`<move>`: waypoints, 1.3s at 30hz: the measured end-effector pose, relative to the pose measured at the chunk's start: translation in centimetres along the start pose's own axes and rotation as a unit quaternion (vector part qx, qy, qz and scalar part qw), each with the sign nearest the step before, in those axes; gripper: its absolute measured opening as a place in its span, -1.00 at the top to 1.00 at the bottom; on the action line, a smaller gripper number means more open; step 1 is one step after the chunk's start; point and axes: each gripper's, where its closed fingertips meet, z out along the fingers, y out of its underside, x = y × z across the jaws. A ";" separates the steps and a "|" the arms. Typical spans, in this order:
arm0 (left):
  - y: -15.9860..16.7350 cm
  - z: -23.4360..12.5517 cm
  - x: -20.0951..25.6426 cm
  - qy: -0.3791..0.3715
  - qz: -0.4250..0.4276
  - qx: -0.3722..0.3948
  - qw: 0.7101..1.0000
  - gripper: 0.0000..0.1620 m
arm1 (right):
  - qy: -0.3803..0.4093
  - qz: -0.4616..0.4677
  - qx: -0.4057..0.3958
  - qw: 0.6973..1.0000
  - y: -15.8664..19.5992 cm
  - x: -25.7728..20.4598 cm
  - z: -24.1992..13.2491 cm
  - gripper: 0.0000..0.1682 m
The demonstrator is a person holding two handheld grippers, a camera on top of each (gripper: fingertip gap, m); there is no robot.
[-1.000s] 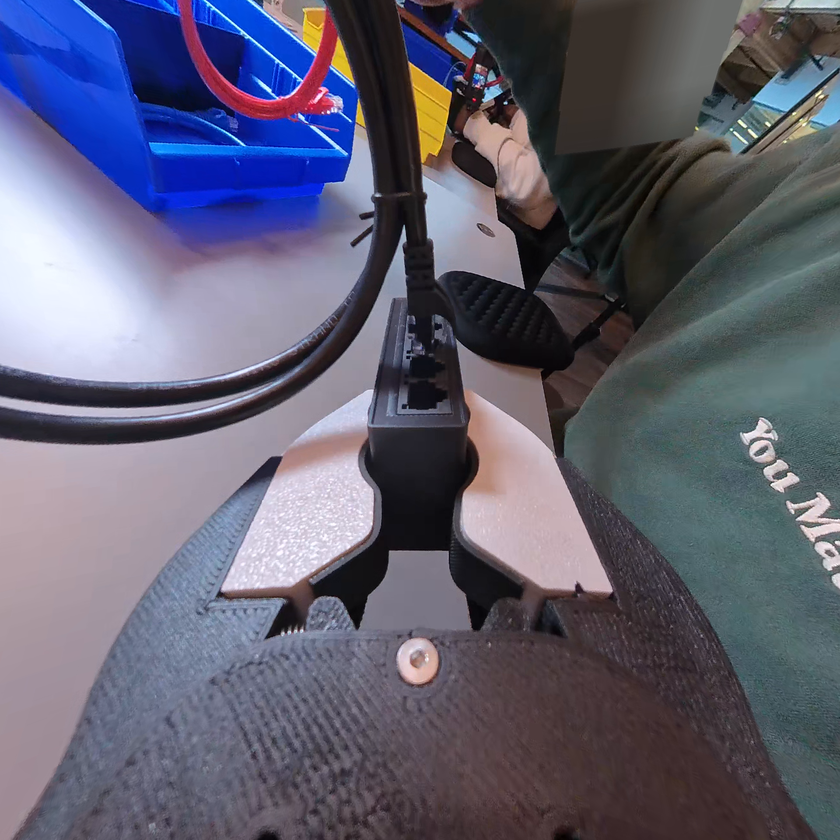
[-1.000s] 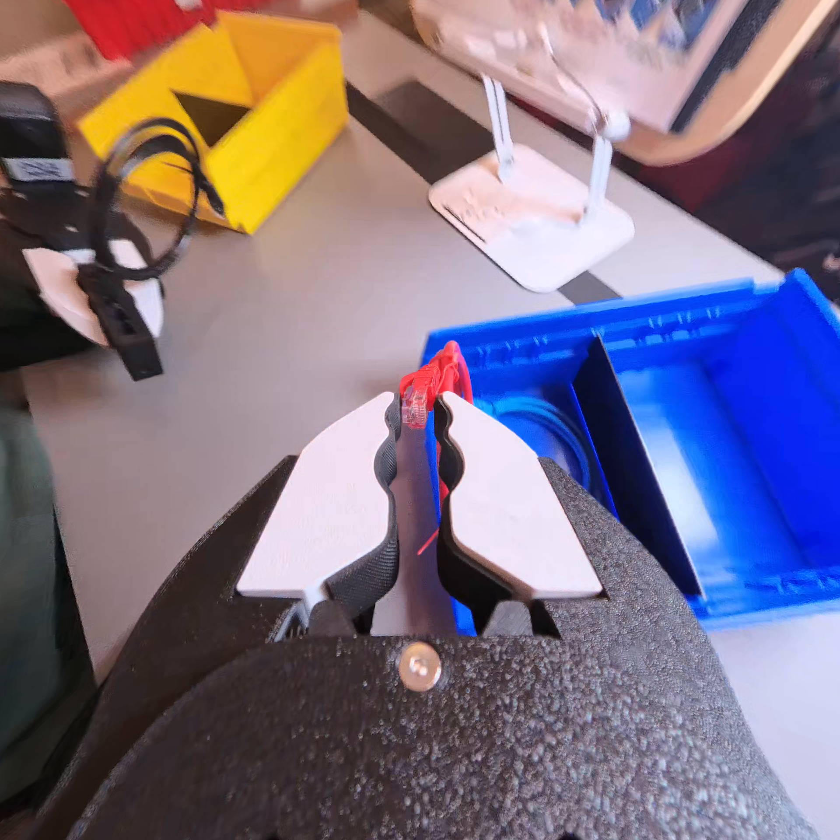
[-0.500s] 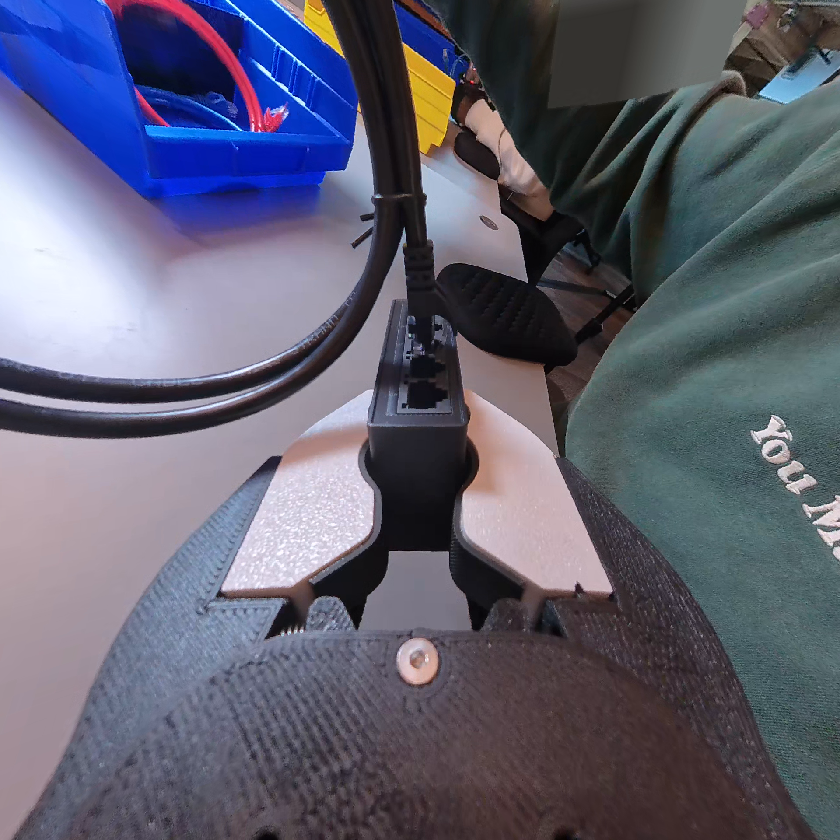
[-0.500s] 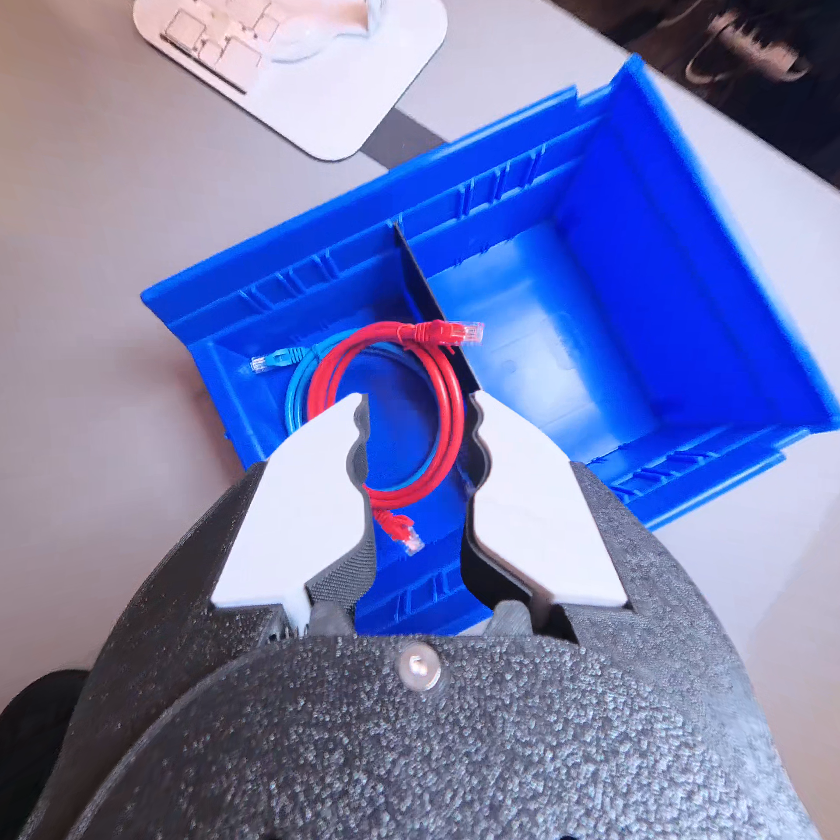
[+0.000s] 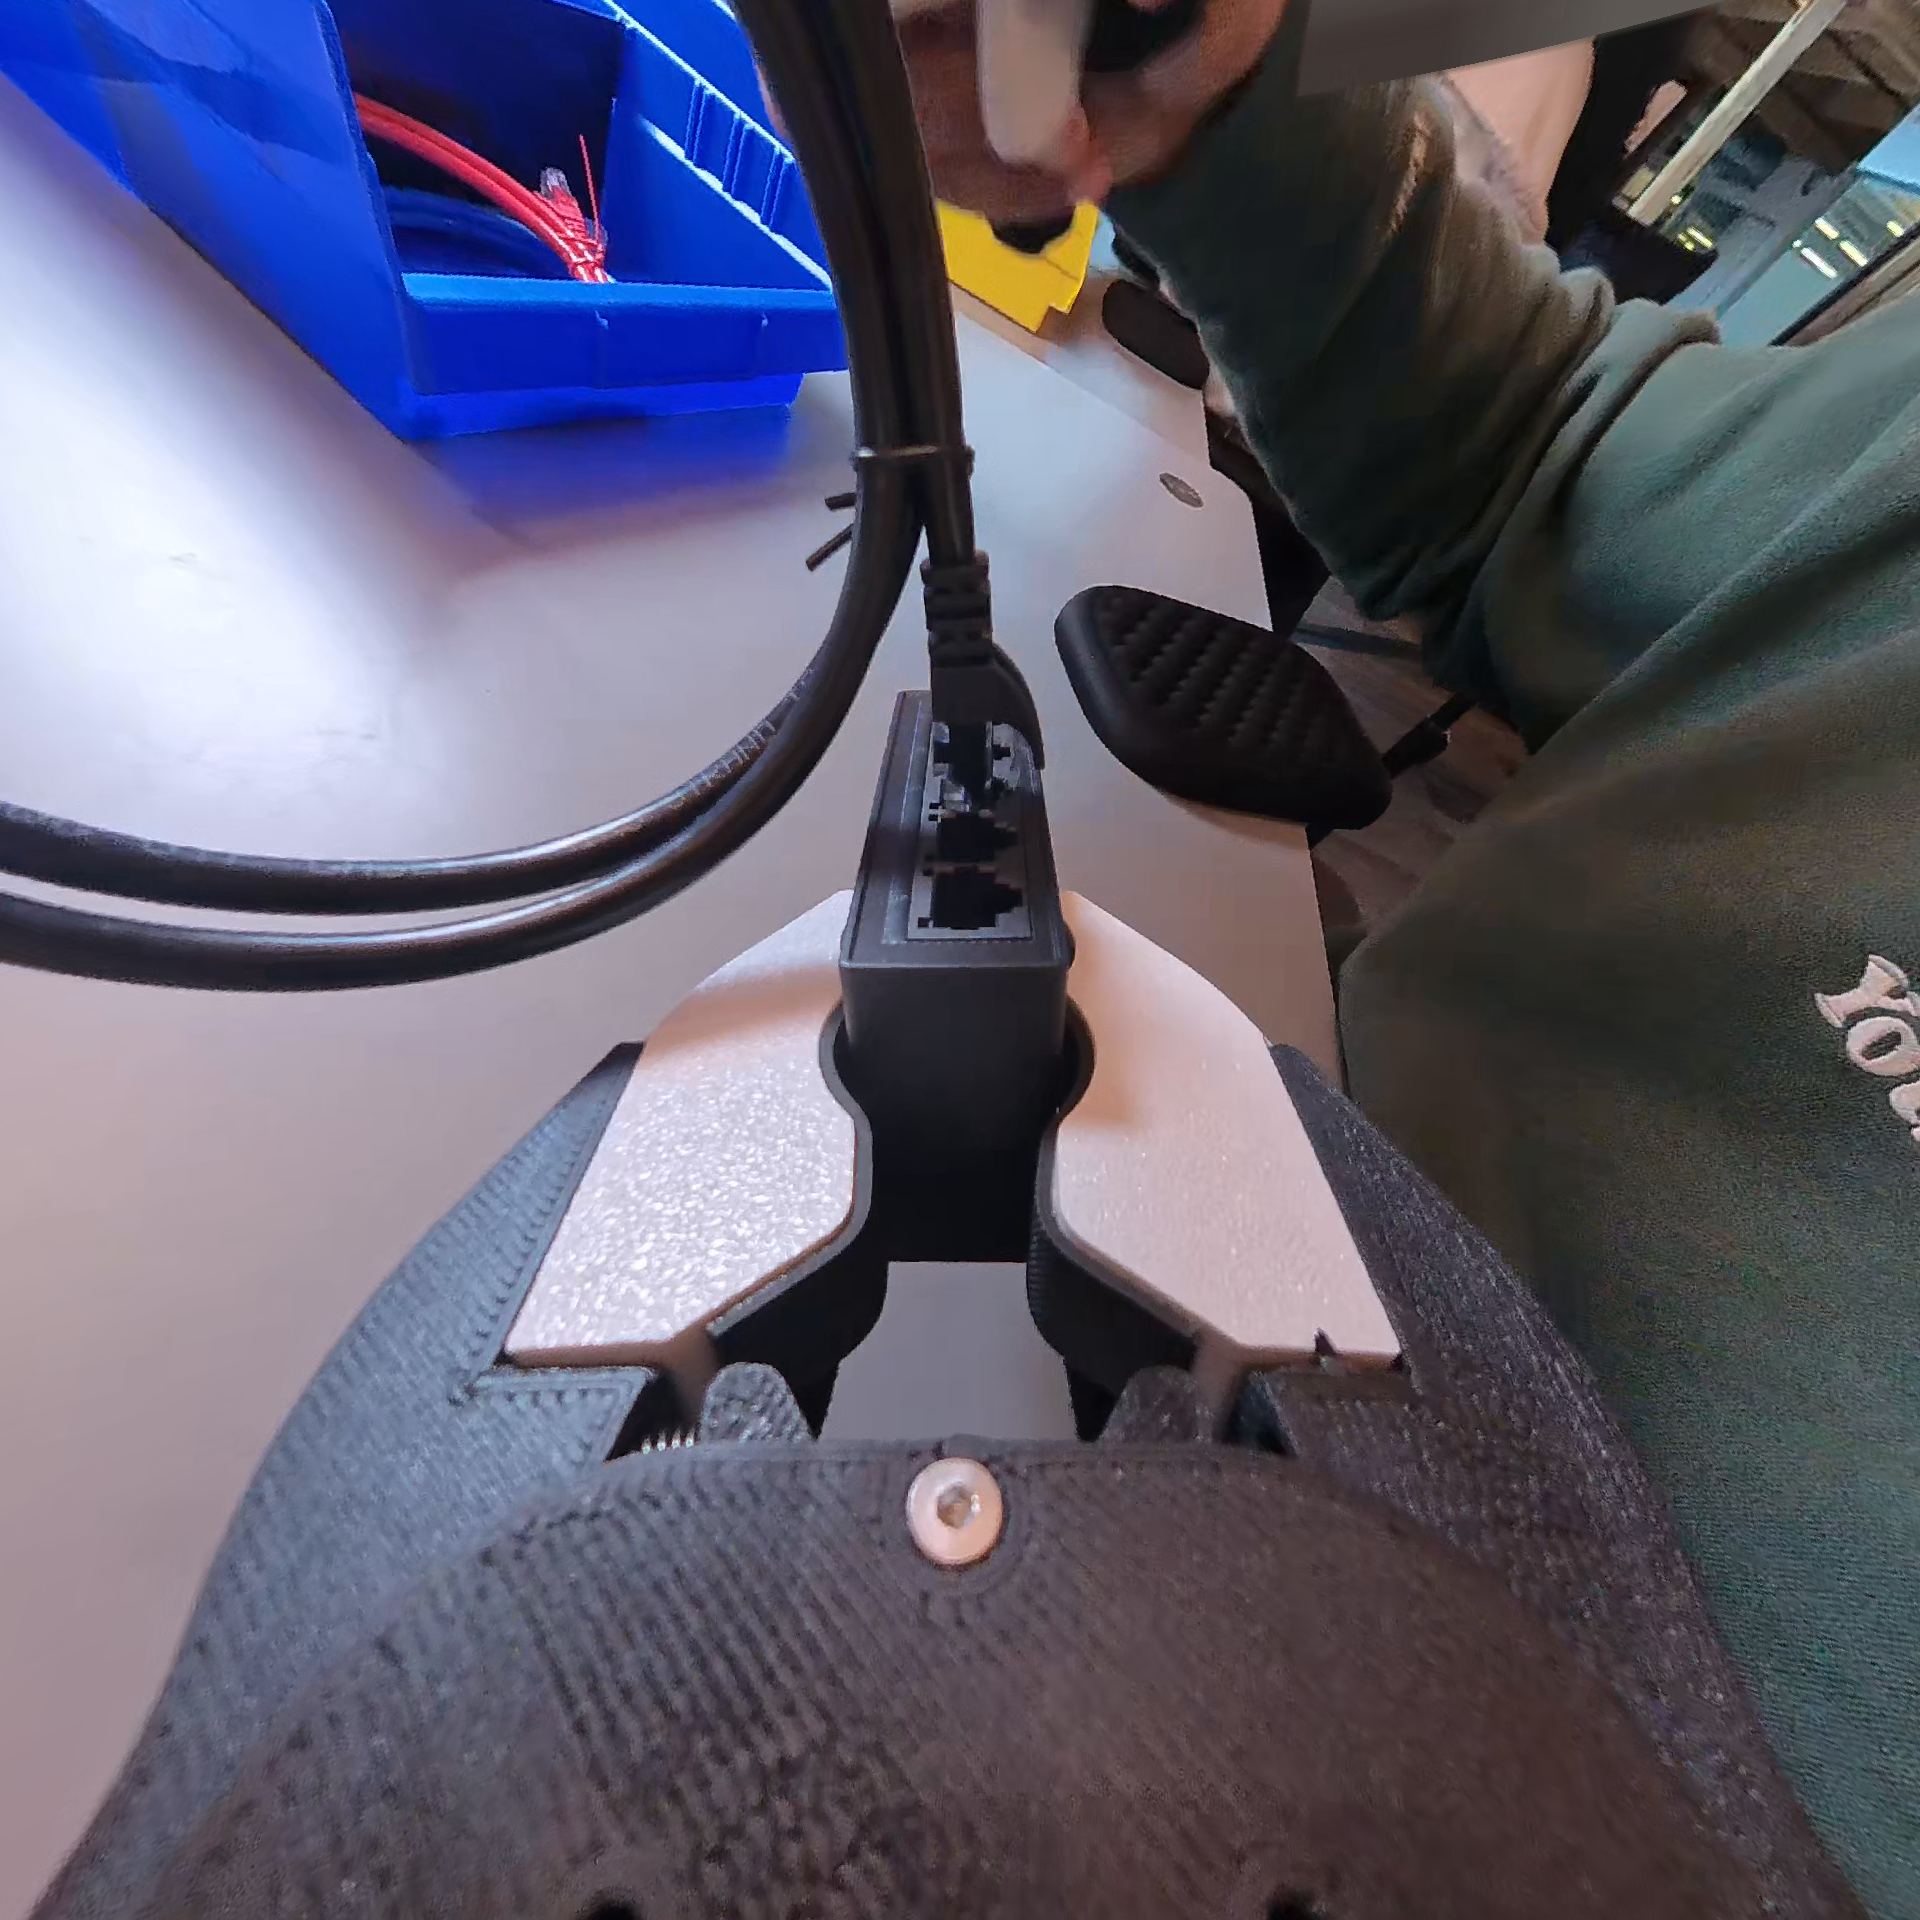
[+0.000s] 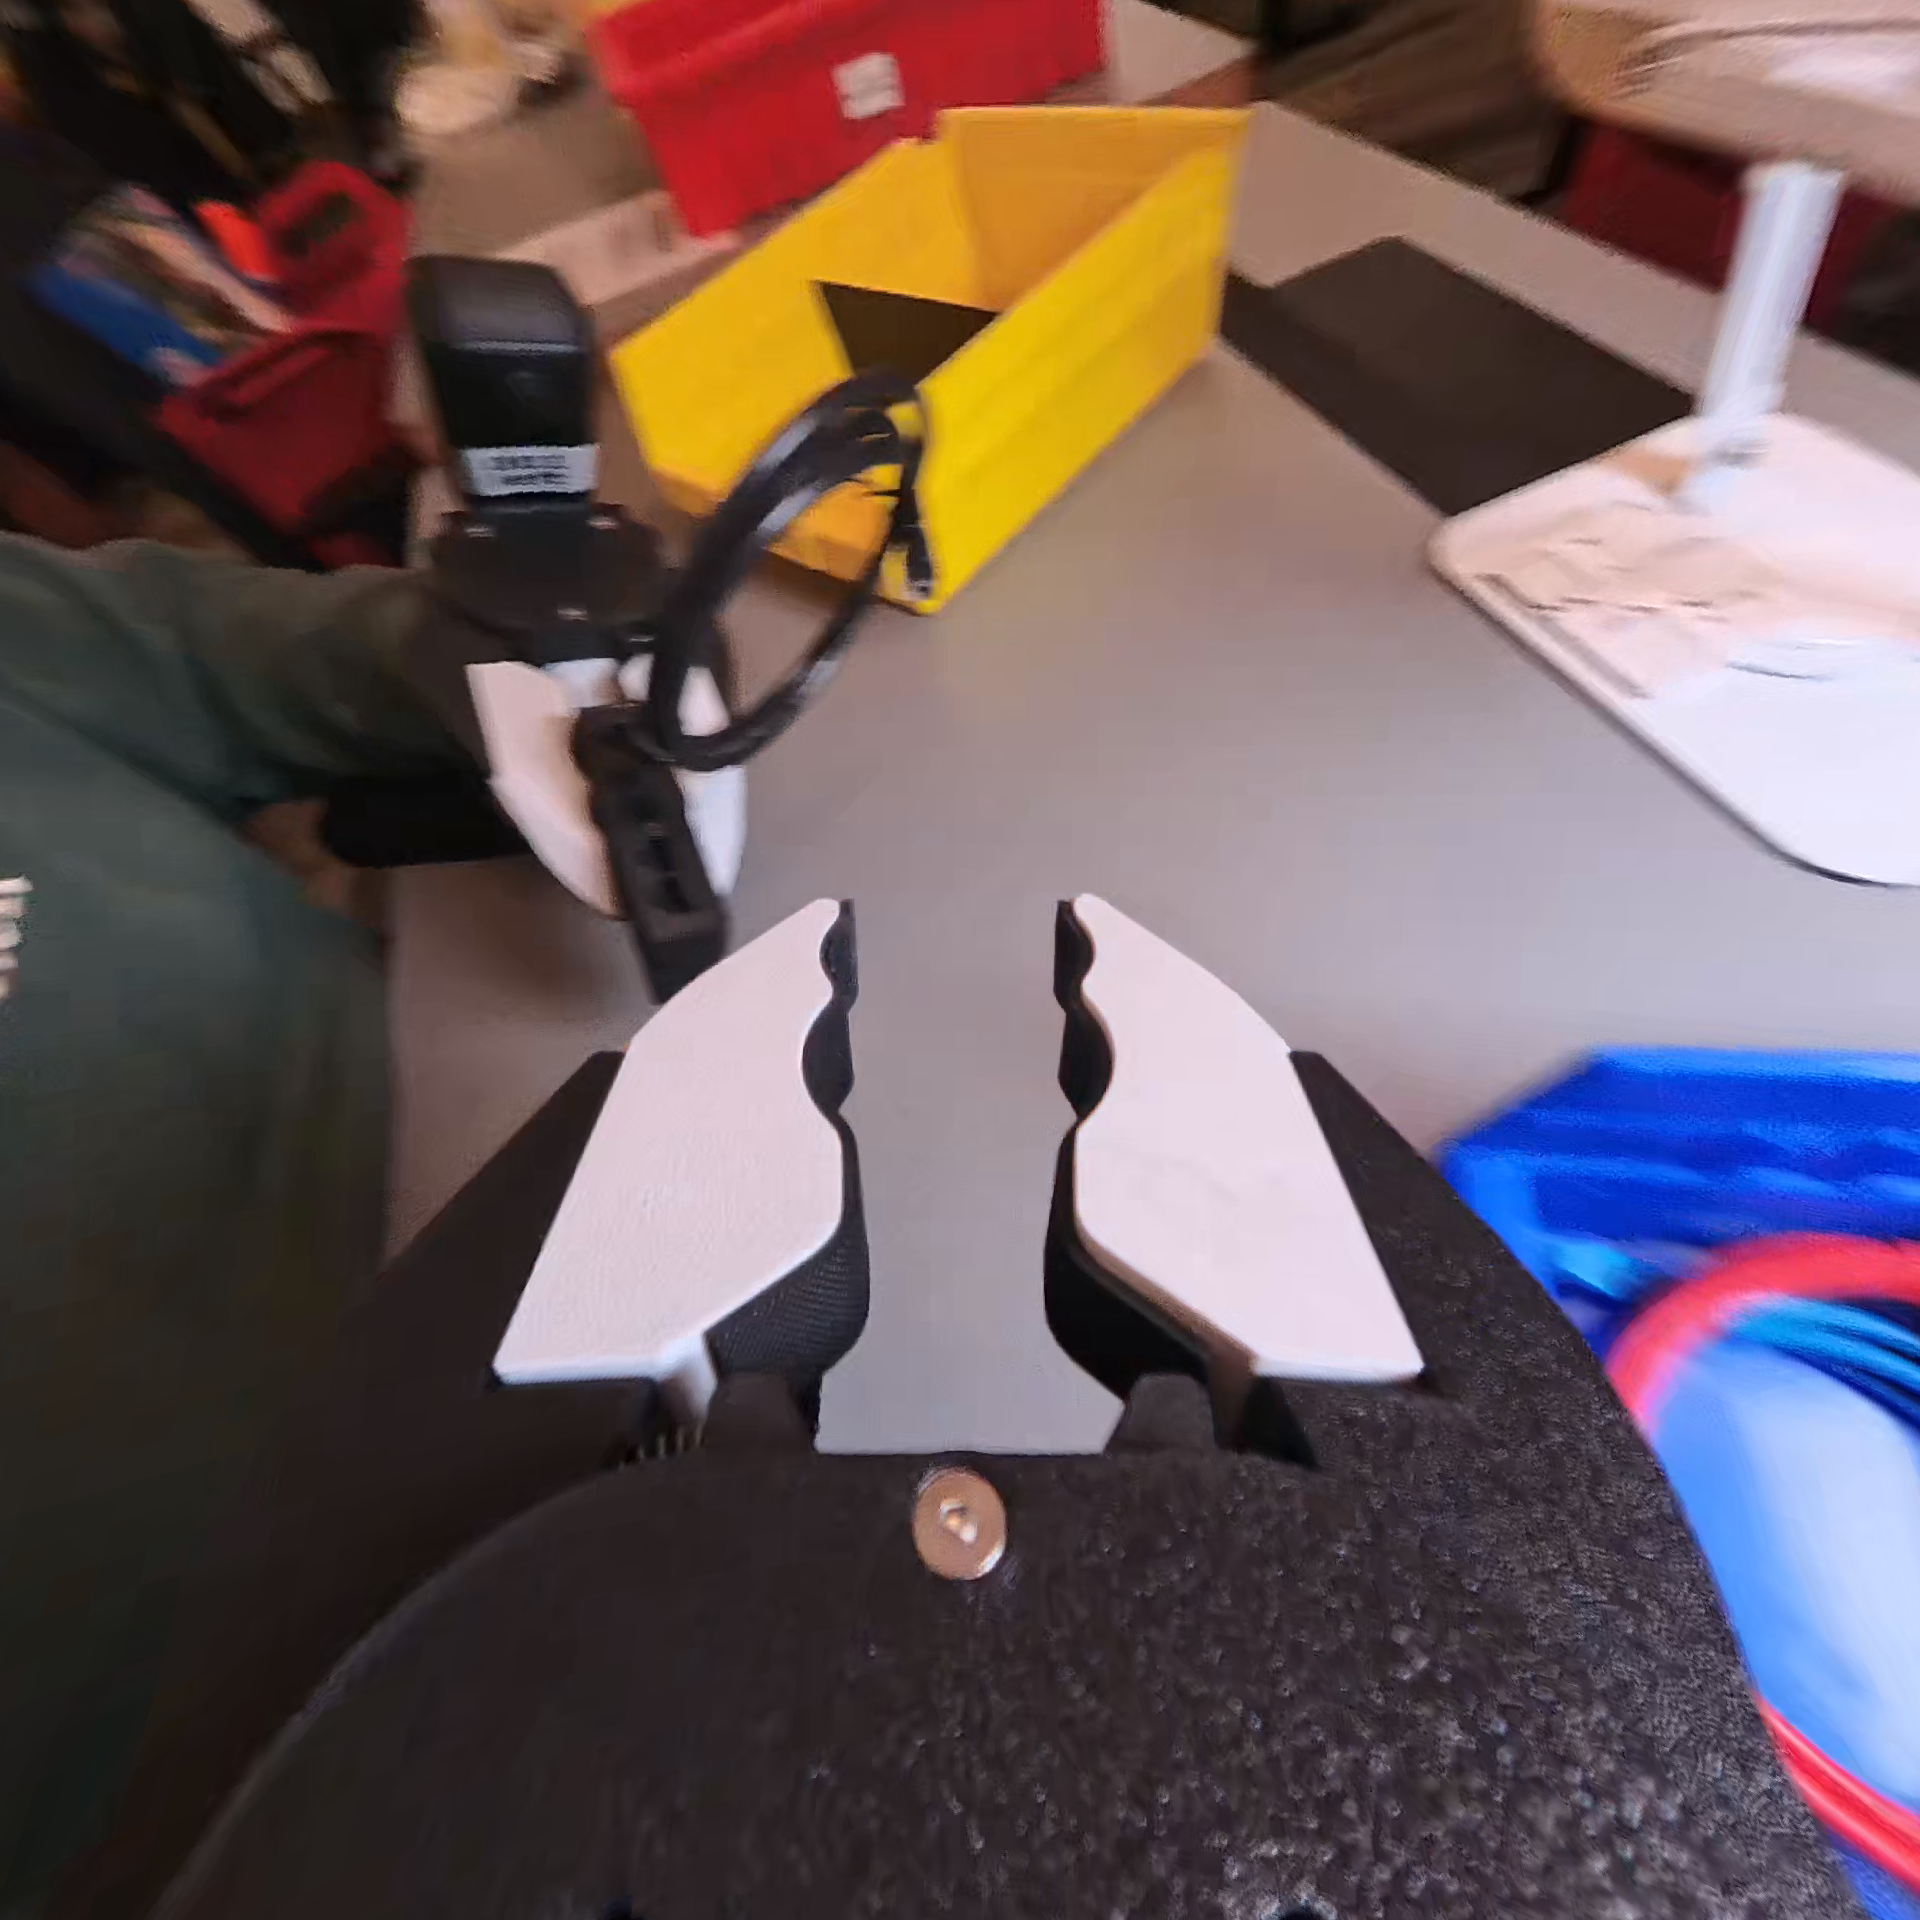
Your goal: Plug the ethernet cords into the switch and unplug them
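Note:
My left gripper (image 5: 956,997) is shut on a small black switch (image 5: 961,894) and holds it above the grey table (image 5: 312,675). A black ethernet cord (image 5: 904,312), looped and tied, is plugged into the switch's far port; the nearer ports are empty. A red cord (image 5: 488,197) and a blue cord lie coiled in the blue bin (image 5: 582,322). My right gripper (image 6: 954,920) is open and empty above the table, just right of the left gripper (image 6: 634,821) and the switch (image 6: 665,883). The red cord (image 6: 1766,1288) in the blue bin (image 6: 1662,1153) shows at lower right.
A yellow bin (image 6: 1039,312) stands at the back of the table, a red bin (image 6: 831,94) behind it. A white stand base (image 6: 1683,623) sits at the right. A person's green sleeve (image 5: 1558,520) and a chair armrest (image 5: 1216,696) are at the table's edge. The tips of one gripper are about 15 cm away from the tips of the other.
My right gripper let go of the red cord into the blue bin, opened, and swung away from the bin toward the switch. My left gripper kept holding the switch.

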 end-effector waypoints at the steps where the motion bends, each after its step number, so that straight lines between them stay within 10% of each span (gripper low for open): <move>1: 0.1 0.1 0.0 -0.001 0.002 -0.002 1.000 0.64 | -0.037 0.000 0.005 0.999 0.3 -2.1 1.5 0.59; 9: 0.7 0.5 0.2 0.000 0.007 -0.017 1.000 0.64 | -0.172 -0.007 -0.012 0.985 3.3 -9.8 9.6 0.70; 39: 2.4 1.6 2.0 0.041 -0.049 -0.067 0.996 0.64 | -0.158 -0.070 0.076 0.982 4.5 -10.7 9.3 0.84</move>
